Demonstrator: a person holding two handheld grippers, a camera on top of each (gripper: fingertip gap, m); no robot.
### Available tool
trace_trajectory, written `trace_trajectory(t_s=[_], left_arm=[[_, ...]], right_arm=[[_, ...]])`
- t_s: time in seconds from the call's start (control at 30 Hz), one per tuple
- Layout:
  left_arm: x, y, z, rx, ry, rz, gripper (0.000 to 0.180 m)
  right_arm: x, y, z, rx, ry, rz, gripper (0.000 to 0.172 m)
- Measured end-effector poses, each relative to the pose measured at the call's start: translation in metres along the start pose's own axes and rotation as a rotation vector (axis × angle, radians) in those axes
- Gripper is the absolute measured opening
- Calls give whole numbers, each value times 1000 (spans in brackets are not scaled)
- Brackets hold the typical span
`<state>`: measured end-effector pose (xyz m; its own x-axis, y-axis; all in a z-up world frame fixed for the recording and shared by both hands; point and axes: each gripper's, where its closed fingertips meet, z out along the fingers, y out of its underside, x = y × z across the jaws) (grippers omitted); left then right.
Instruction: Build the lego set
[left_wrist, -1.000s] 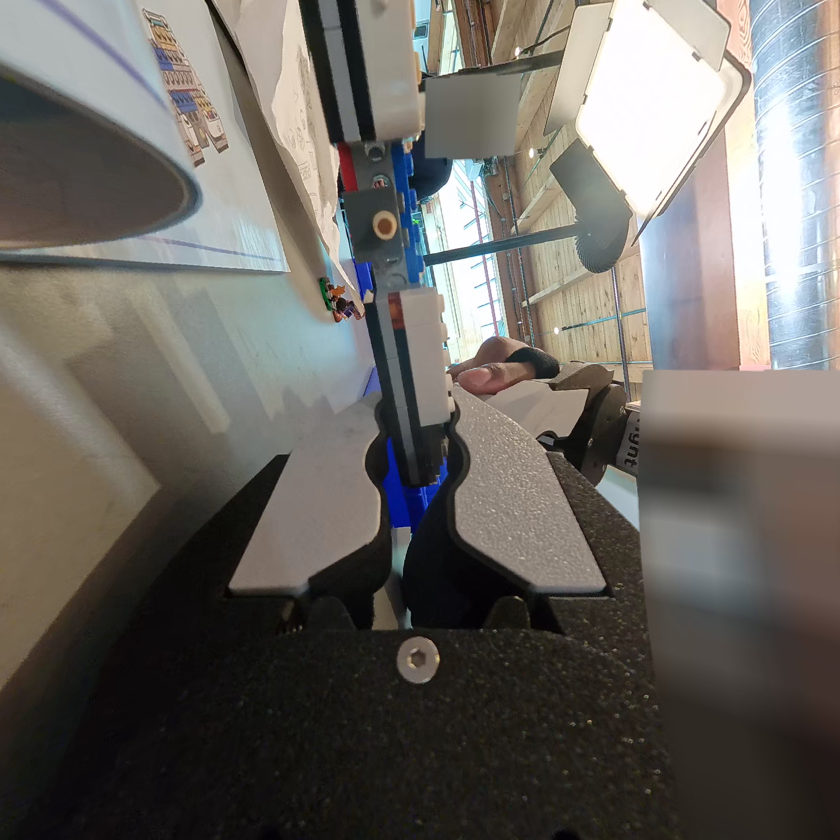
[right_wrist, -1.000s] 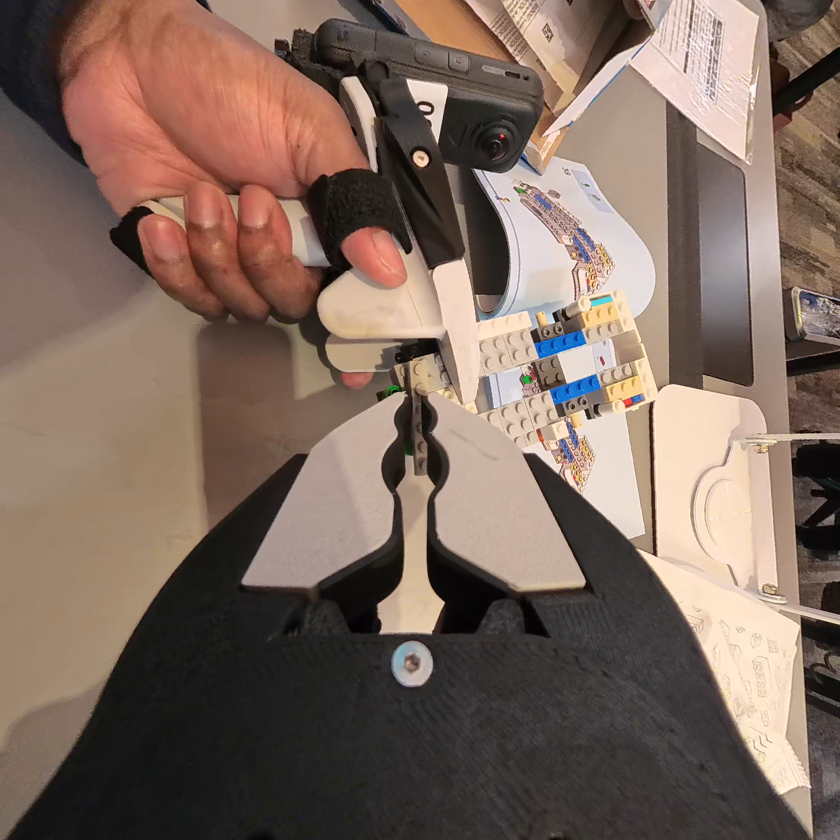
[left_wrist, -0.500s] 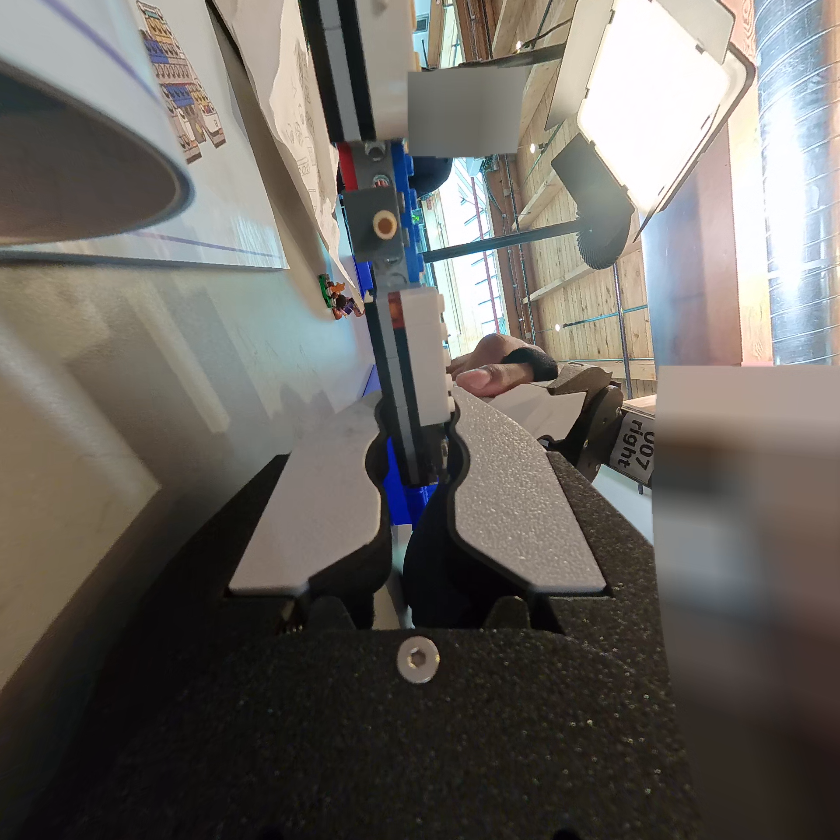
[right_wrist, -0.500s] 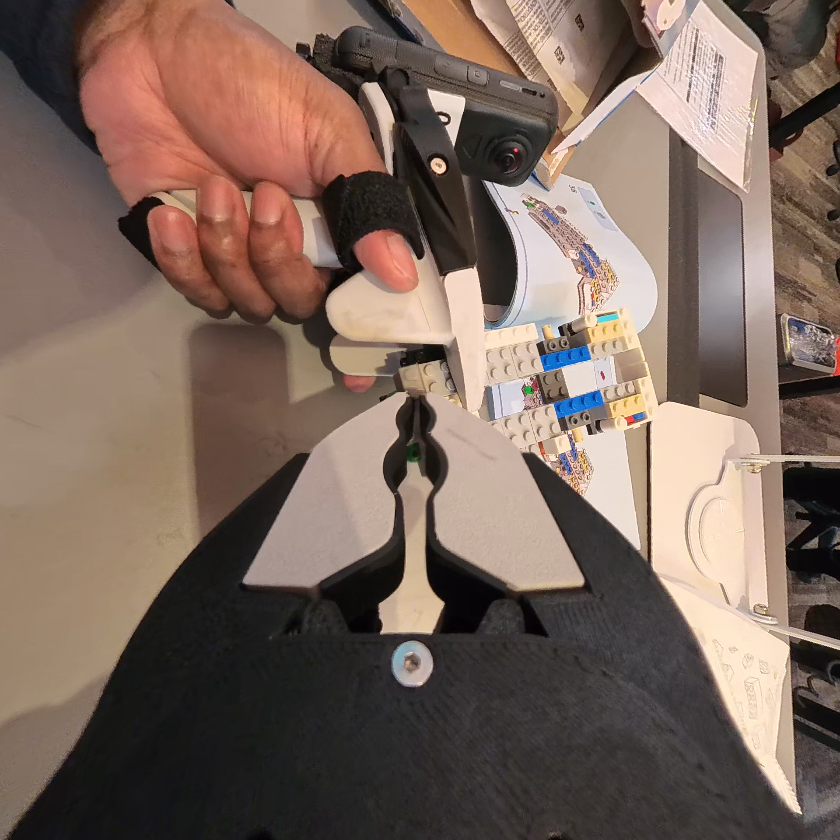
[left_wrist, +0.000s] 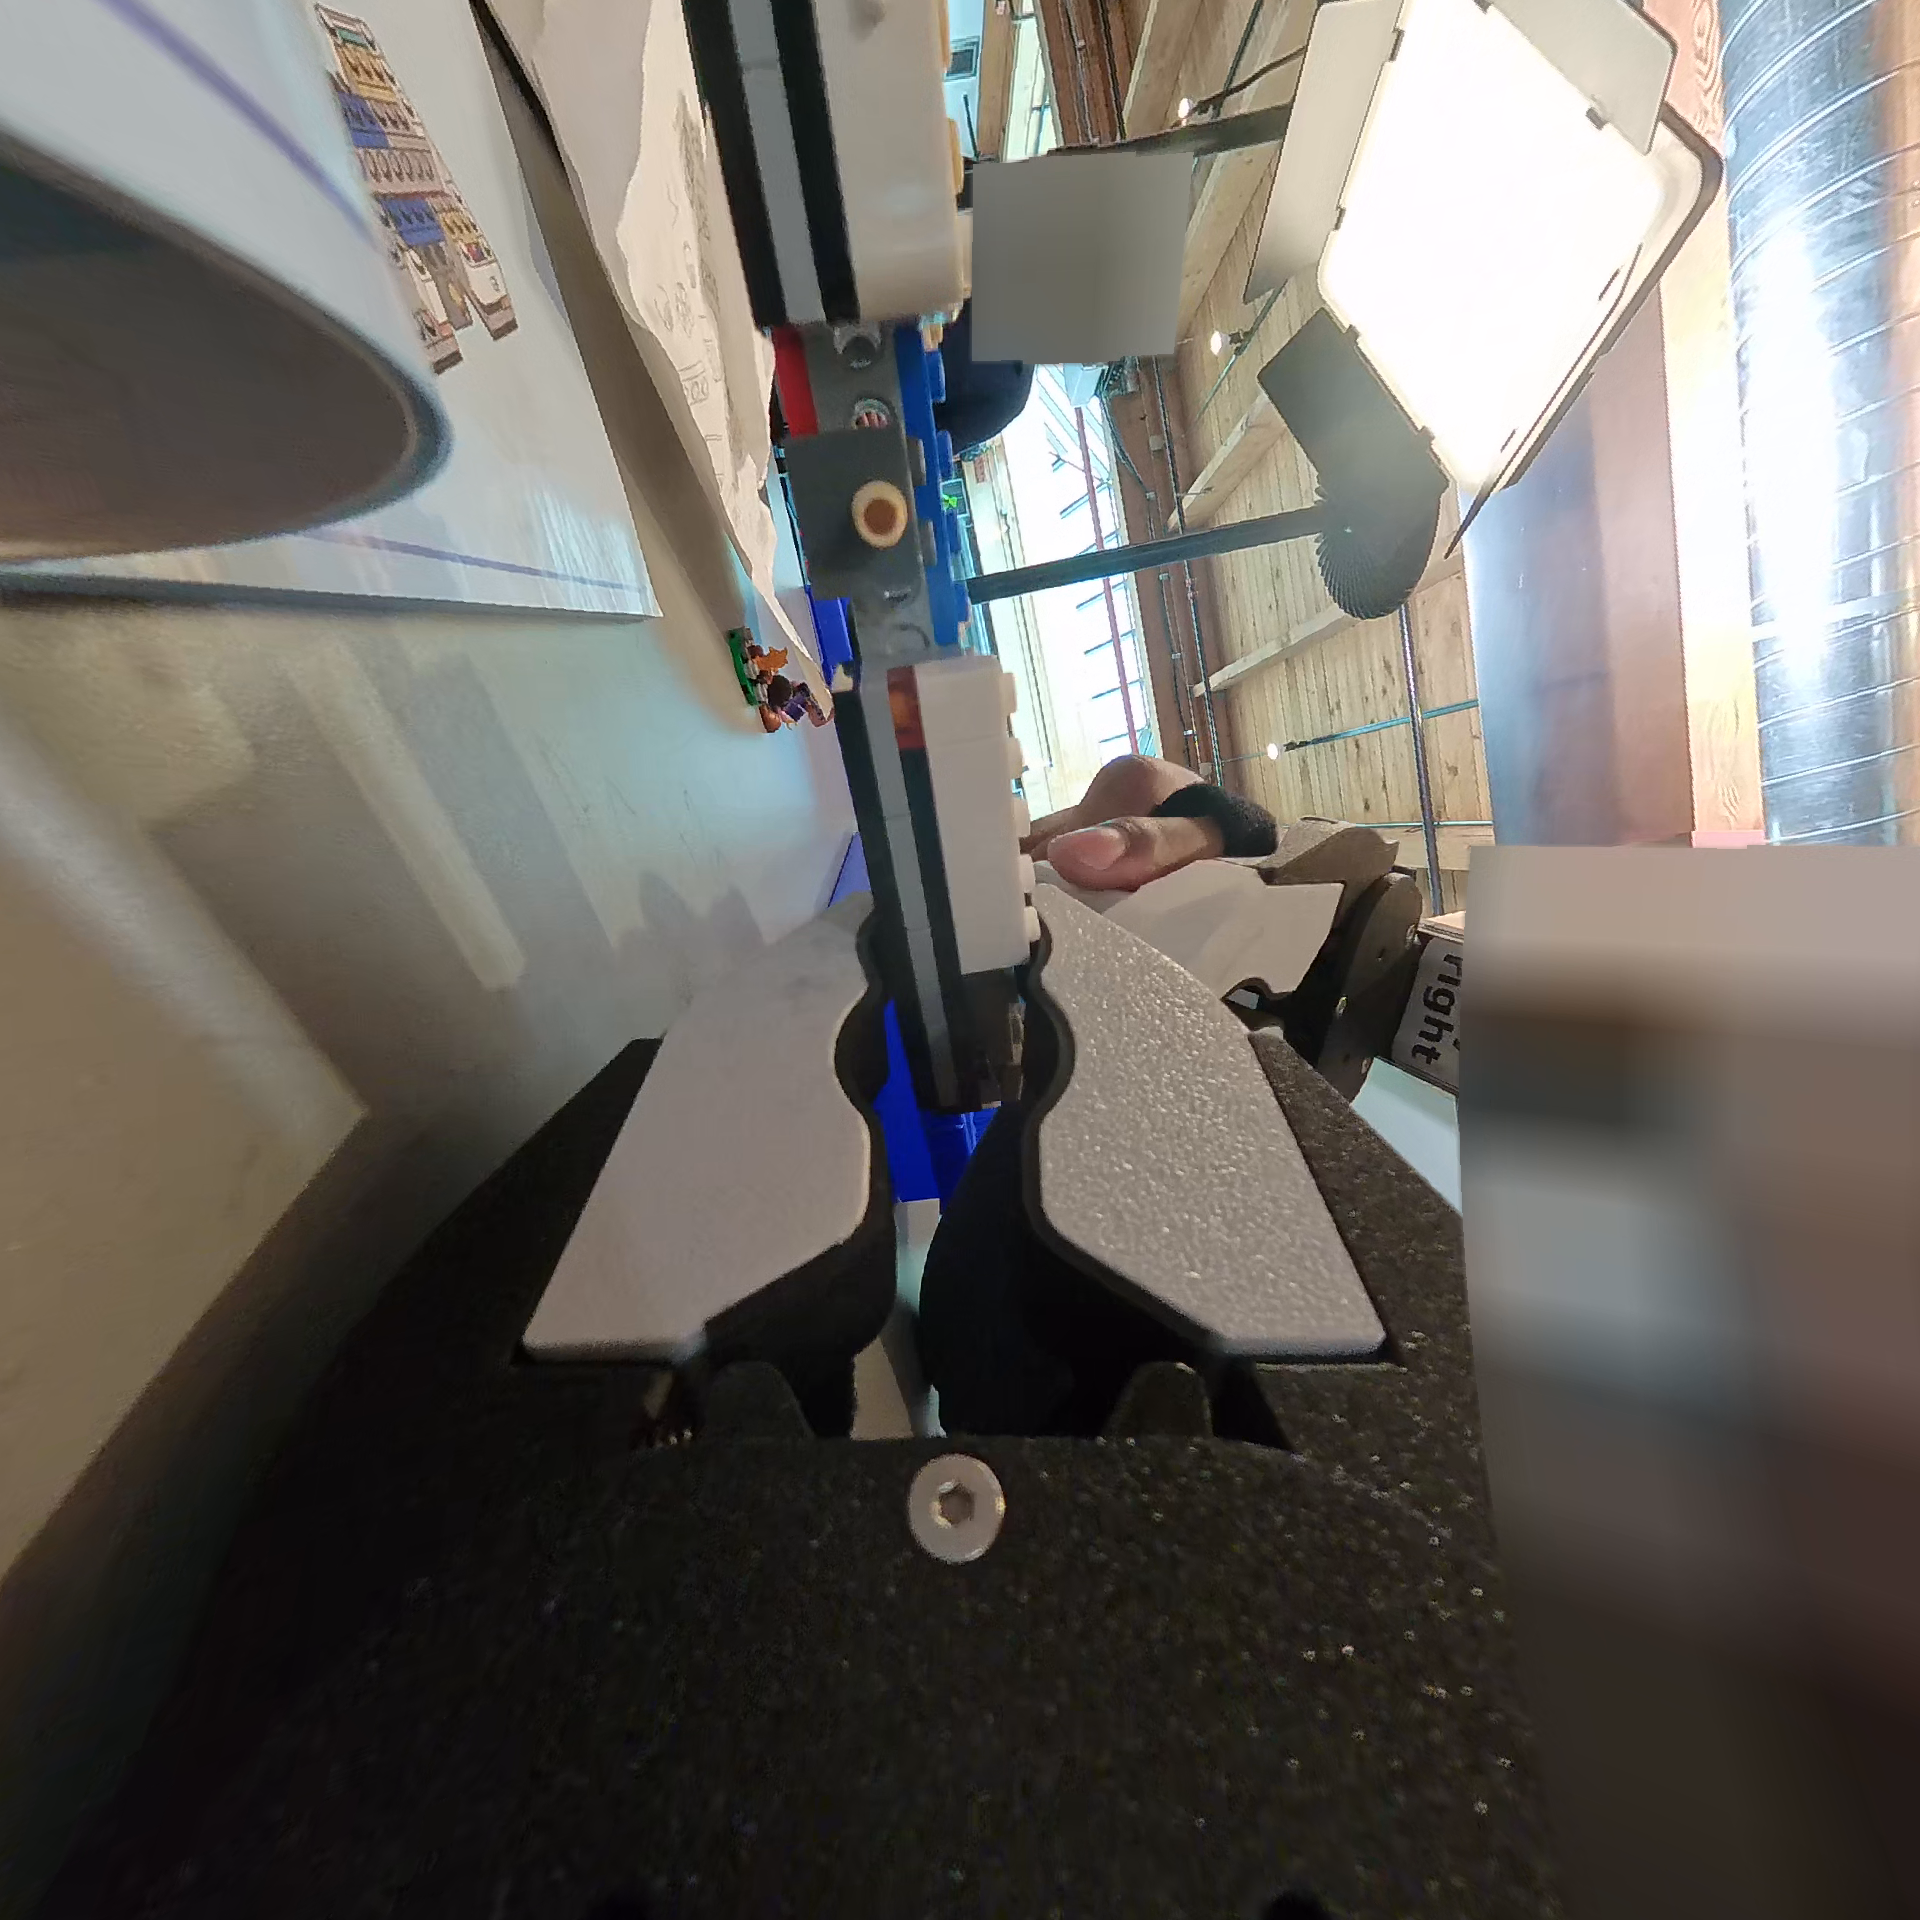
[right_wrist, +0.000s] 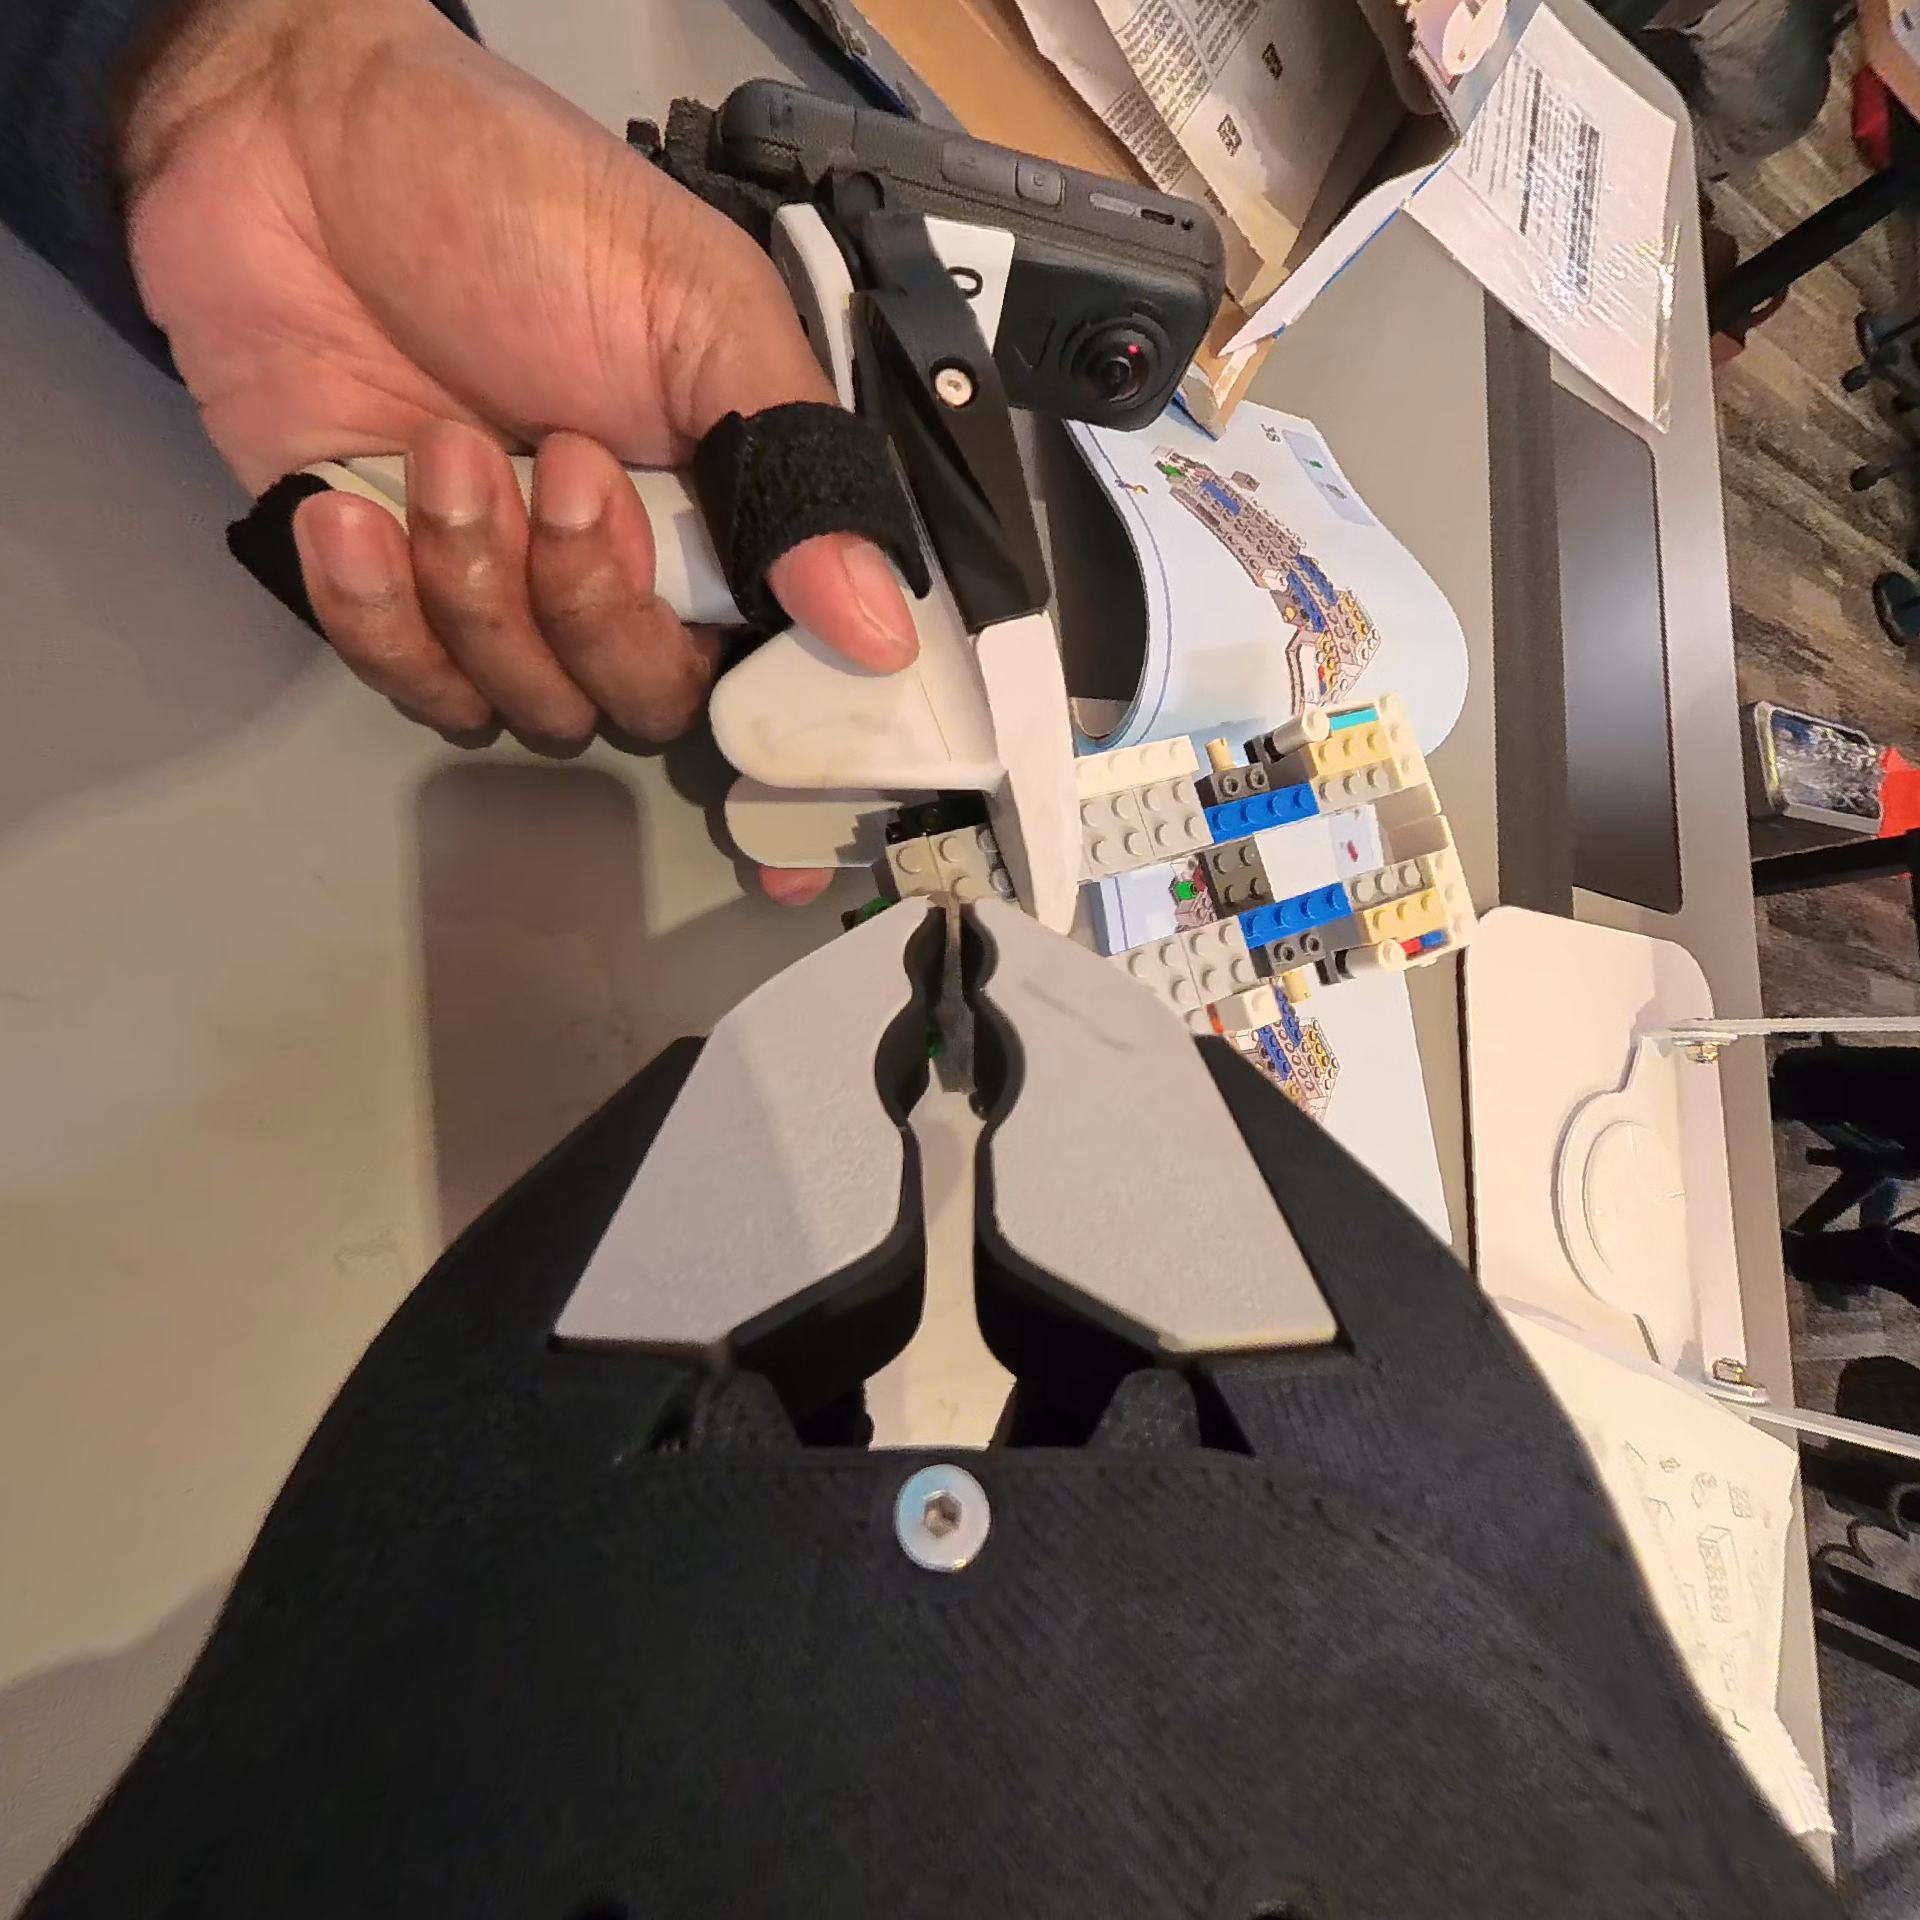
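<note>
Left gripper (left_wrist: 951, 997) fingers clamp the near end of the brick model (right_wrist: 1278, 842) above the desk (right_wrist: 260, 1039); right gripper (right_wrist: 951, 997) fingers pinch a thin grey plate (right_wrist: 954, 1039) at the model's edge.

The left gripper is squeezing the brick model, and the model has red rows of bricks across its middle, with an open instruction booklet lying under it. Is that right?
Almost. The rows across the middle of the brick model are blue, not red, as the right wrist view shows. The rest holds: the left gripper is squeezing the model, and the open instruction booklet lies under it.
</note>
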<state>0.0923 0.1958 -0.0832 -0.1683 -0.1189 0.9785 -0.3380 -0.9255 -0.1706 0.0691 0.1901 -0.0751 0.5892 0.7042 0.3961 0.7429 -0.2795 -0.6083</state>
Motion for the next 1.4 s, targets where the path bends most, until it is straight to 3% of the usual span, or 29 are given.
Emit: trace_trajectory(t_s=[0.23, 0.57, 0.63, 0.73, 0.83, 1.4], left_arm=[[2, 1, 0, -1, 1, 6, 21], [5, 0, 0, 10, 15, -2, 21], [2, 1, 0, 8, 12, -9, 21], [2, 5, 2, -2, 15, -15, 21], [4, 6, 3, -6, 16, -6, 21], [10, 13, 5, -21, 19, 9, 21]], right_arm=[[10, -4, -16, 29, 105, 0, 10], [-3, 24, -48, 111, 541, -126, 24], [-10, 23, -44, 114, 620, -202, 26], [-10, 29, -33, 1, 719, -393, 29], [-6, 28, -36, -2, 788, -443, 29], [-6, 26, -23, -56, 844, -634, 35]])
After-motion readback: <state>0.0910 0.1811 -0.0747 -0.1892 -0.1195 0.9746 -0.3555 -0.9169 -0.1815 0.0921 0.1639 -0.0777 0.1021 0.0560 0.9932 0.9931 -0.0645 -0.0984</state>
